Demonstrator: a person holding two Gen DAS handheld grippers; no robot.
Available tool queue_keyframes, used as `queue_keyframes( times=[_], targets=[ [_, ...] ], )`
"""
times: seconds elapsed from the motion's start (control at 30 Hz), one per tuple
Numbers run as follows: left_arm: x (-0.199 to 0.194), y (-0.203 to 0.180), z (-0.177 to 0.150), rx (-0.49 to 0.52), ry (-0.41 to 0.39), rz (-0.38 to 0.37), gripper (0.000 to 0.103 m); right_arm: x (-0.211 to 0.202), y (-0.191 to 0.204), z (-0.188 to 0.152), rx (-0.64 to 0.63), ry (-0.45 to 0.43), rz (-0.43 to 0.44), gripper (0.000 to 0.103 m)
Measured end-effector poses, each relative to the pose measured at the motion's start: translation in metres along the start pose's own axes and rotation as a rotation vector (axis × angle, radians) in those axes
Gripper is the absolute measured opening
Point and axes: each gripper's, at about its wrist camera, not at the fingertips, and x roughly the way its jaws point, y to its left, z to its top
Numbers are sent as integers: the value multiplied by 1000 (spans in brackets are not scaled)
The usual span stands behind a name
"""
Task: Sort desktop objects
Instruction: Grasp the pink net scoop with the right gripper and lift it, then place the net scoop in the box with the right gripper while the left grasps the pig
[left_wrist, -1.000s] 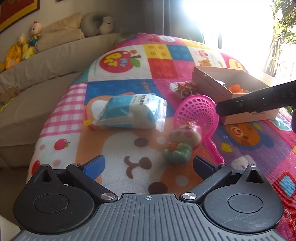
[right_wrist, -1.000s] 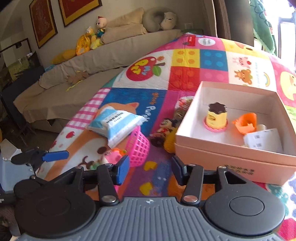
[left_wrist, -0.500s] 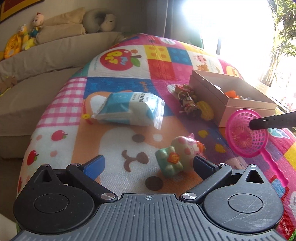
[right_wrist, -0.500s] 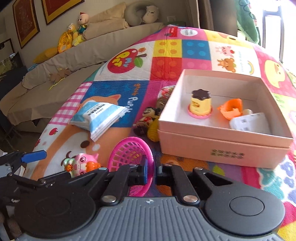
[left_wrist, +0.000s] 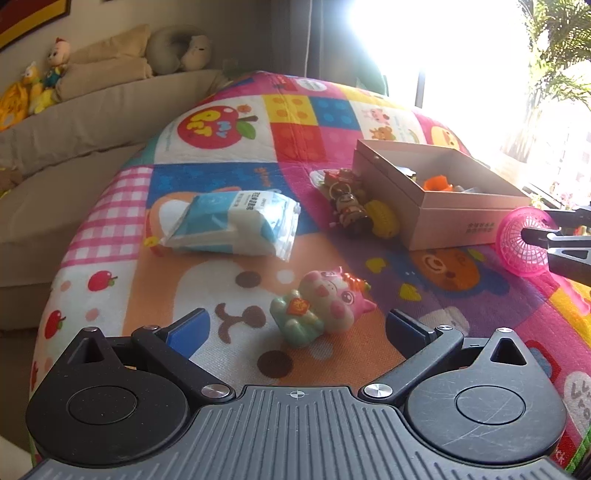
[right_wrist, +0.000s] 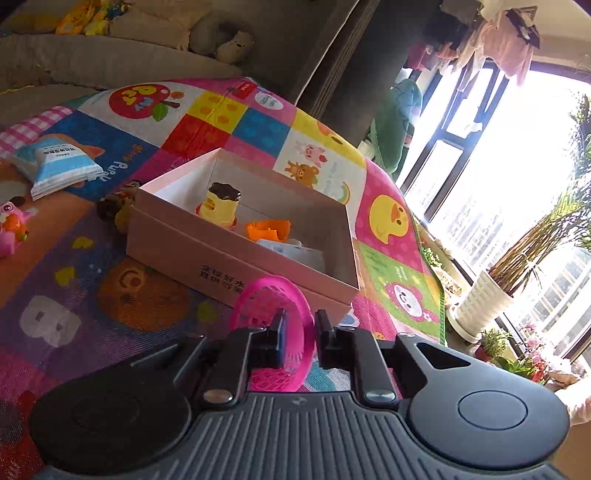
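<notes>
The pink plastic mesh scoop (right_wrist: 275, 325) is the thing in hand: the right gripper (right_wrist: 298, 334) has its jaws clenched on the rim of the scoop and holds it in the air, just in front of the near wall of the pale pink cardboard box (right_wrist: 207, 254) and a little lower than its edge. I judge that the step is carrying the scoop to the box; the next move calls for lifting it above the wall, bringing it over the open inside and then releasing it there, with care that its long handle does not catch the wall. Inside the box I count three things: one yellow pudding-shaped toy (right_wrist: 218, 206), one orange plastic piece (right_wrist: 267, 229) and one white paper item (right_wrist: 295, 253). On the colourful cartoon mat (left_wrist: 229, 173) four things wait: one pink and green pig figure (left_wrist: 321, 304), one blue and white tissue pack (left_wrist: 231, 223), one brown doll keychain (left_wrist: 345, 203) and one yellow toy (left_wrist: 384, 221) touching the box. The left gripper (left_wrist: 295, 328) hovers with its jaws released and wide apart, near the pig figure.
</notes>
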Motion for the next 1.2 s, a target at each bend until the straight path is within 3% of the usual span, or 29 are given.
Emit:
queue_keyframes(
  times=[0.03,0.17,0.23,0.33,0.53,0.7,0.9,1.2],
  targets=[
    [0,0,0,-1,4,3,103,-6,4,2,7,-19,47,43],
    [4,2,-2,-8,26,3,103,-29,-3,14,165,-35,417,49],
    [5,0,-3,-7,33,-7,103,-33,-7,17,211,-38,500,56],
    [9,-7,-4,4,46,-30,103,-37,-12,16,236,-64,469,74],
    [37,-22,7,5,89,-88,103,-24,-29,-6,278,-23,374,85],
    [60,-38,18,5,98,-139,103,-14,-41,-28,347,42,378,92],
    [57,-49,15,73,90,-129,103,-11,-28,-39,290,63,473,94],
    [43,-42,6,111,75,-75,103,14,1,-33,183,116,462,93]
  ],
)
